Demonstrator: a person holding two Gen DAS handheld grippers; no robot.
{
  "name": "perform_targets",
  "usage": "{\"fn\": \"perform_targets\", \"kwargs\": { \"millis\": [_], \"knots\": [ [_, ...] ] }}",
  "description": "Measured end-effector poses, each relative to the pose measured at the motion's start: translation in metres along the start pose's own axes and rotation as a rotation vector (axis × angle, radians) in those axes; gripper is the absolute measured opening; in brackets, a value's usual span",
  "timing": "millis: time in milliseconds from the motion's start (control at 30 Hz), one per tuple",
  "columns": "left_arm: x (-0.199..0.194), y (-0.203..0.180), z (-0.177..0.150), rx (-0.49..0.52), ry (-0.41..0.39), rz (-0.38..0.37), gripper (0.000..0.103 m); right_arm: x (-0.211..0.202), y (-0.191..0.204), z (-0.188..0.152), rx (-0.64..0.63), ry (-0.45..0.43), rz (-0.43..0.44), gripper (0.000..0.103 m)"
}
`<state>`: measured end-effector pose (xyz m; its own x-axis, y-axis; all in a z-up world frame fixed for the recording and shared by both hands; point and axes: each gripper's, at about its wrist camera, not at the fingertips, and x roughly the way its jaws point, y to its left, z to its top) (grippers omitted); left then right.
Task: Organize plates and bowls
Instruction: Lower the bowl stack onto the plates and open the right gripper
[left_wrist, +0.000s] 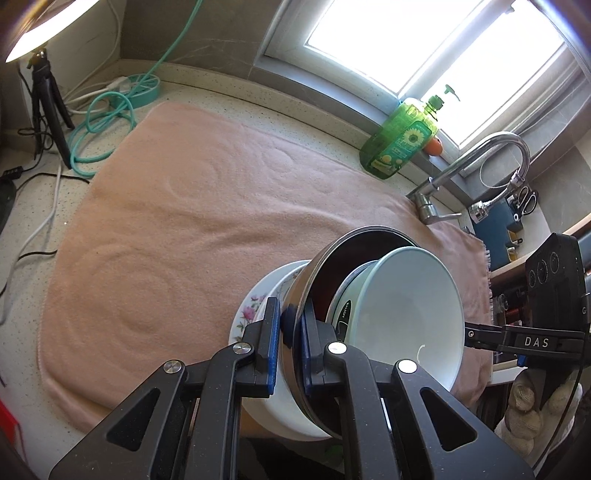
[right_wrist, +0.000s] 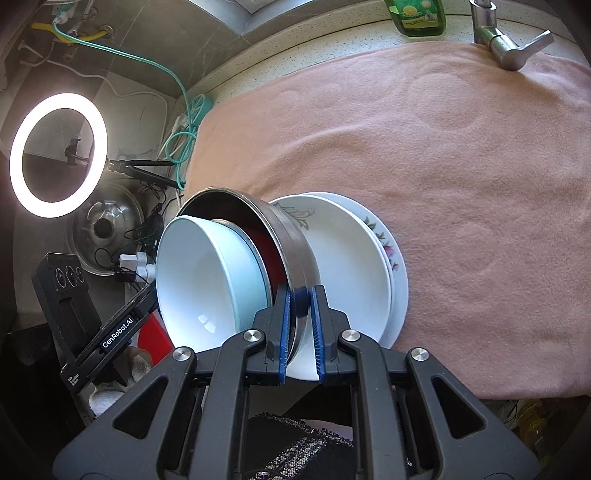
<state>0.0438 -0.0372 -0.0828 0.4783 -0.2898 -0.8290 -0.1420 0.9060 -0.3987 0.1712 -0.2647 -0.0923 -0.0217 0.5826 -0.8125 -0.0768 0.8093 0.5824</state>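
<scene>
A tilted stack of dishes hangs over the near edge of the pink towel (left_wrist: 192, 206) (right_wrist: 443, 166). It is made up of a floral plate (left_wrist: 245, 317) (right_wrist: 388, 254), a white deep plate (right_wrist: 343, 258), a steel bowl (left_wrist: 314, 273) (right_wrist: 291, 240) with a red inside, and a pale blue bowl (left_wrist: 402, 306) (right_wrist: 207, 273). My left gripper (left_wrist: 290, 314) is shut on the stack's rim at the steel bowl. My right gripper (right_wrist: 299, 295) is shut on the opposite rim, with steel and white plate edge between its pads. Each gripper also shows in the other view: the right gripper (left_wrist: 469, 334) and the left gripper (right_wrist: 151, 291).
A green soap bottle (left_wrist: 402, 136) and a steel faucet (left_wrist: 480, 162) stand at the towel's far side under the window. A ring light (right_wrist: 57, 155), a tripod (left_wrist: 48, 99), a teal cable (left_wrist: 107, 122) and a pot lid (right_wrist: 107, 229) crowd the left end.
</scene>
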Motion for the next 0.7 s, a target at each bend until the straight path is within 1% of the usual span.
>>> {"fn": "perform_targets", "kwargs": {
  "millis": [233,700],
  "knots": [
    [0.014,-0.008,-0.010,-0.003,0.043,0.001,0.008,0.004,-0.017,-0.004,0.017,0.017,-0.004,0.012],
    [0.023,-0.008,-0.013,-0.005,0.068,0.018,0.009,0.016,-0.023,-0.006,0.031,0.037,-0.011,0.012]
  ]
}}
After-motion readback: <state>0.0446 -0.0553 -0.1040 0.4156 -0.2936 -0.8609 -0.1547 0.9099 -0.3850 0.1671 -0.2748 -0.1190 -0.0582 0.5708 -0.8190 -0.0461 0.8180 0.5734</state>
